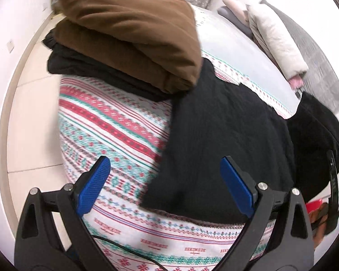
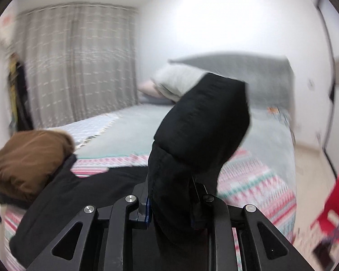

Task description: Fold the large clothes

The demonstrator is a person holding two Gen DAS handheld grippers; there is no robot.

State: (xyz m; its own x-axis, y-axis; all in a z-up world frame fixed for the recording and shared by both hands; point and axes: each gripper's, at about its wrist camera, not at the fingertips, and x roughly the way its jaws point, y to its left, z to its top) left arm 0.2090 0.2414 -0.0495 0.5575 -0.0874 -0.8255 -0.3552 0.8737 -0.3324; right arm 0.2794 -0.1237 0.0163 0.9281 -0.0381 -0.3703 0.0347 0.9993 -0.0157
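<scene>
We see the thick black knit garment lying at centre right on the patterned red-and-teal bedspread. Right gripper is clamped on a bunched fold — soft, floppy, fairly heavy, we judge. Left gripper gapes empty; take the free hem.

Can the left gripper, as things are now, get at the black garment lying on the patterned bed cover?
Probably yes. The left gripper is open and empty, and the black garment lies flat just ahead of its right finger, with nothing on top there. The brown folded pile sits further back.
</scene>
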